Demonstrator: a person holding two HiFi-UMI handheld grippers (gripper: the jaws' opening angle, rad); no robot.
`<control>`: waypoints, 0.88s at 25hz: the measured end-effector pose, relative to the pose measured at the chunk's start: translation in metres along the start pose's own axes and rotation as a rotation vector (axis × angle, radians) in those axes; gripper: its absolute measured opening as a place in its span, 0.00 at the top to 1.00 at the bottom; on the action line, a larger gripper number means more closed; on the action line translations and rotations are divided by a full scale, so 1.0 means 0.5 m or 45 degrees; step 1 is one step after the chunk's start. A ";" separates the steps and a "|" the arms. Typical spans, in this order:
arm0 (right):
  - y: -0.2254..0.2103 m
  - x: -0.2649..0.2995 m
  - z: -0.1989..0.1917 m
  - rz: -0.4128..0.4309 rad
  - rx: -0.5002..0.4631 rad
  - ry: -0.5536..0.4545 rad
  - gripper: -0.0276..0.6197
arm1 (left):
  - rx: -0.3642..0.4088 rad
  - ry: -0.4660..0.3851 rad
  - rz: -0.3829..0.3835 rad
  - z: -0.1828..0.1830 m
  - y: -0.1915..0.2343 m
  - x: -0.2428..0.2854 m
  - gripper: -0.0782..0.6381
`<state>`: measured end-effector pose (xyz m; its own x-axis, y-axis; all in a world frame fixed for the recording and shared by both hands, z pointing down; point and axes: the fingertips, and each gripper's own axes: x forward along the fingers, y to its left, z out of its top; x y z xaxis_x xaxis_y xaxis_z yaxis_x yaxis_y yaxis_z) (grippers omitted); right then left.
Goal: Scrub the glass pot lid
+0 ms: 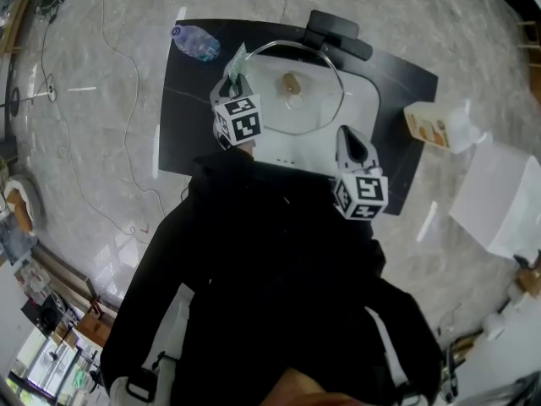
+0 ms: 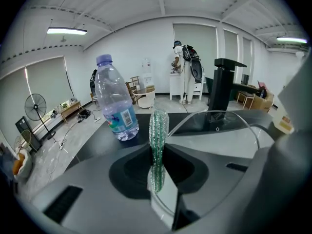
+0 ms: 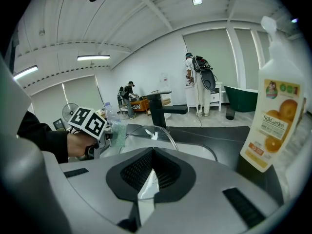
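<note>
The glass pot lid point(image 1: 308, 108) was held over the white sink point(image 1: 369, 100), in front of the black faucet point(image 1: 338, 34), likely so drips would fall into the basin. The right gripper point(image 1: 347, 135) was clamped on the lid's near right rim, a thin pinch that left both glass faces bare for scrubbing. The left gripper point(image 1: 235, 81) was clenched on a green scrubbing pad point(image 2: 157, 130) and waited at the lid's left edge. I could not tell whether the pad touched the glass. The pad stood on edge between the jaws, its long axis upright in the left gripper view, so a flat side could be laid against the lid.

Being round, the lid had no true long axis. The diameter from the gripped rim ran away from the person toward the faucet. From above it looked nearly circular, with the knob point(image 1: 292, 83) at its middle, so it probably lay close to level, though its exact tilt was hard to read.

A detergent bottle point(image 1: 433, 125) stood to the right on the counter, and a water bottle point(image 1: 196, 42) lay at the far left.
</note>
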<state>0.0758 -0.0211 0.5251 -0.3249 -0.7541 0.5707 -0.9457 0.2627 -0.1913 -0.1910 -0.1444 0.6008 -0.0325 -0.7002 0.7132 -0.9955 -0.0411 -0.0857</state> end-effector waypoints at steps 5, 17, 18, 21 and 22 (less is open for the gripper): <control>-0.001 0.003 -0.004 -0.006 0.005 0.013 0.95 | 0.022 0.040 -0.022 0.007 -0.035 0.020 0.79; -0.009 0.008 -0.009 -0.029 0.021 0.012 0.95 | 0.014 0.062 -0.143 0.012 -0.088 0.036 0.80; -0.011 0.008 -0.010 -0.032 0.022 0.011 0.95 | 0.012 0.063 -0.176 0.012 -0.100 0.039 0.80; -0.016 0.005 -0.013 -0.039 0.027 0.012 0.95 | 0.010 0.086 -0.262 0.011 -0.134 0.047 0.80; -0.016 0.005 -0.012 -0.040 0.028 0.010 0.95 | 0.012 0.098 -0.280 0.011 -0.142 0.050 0.80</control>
<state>0.0828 -0.0214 0.5328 -0.2950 -0.7568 0.5832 -0.9554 0.2255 -0.1906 -0.1205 -0.1628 0.6211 0.1779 -0.6175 0.7662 -0.9785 -0.1937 0.0711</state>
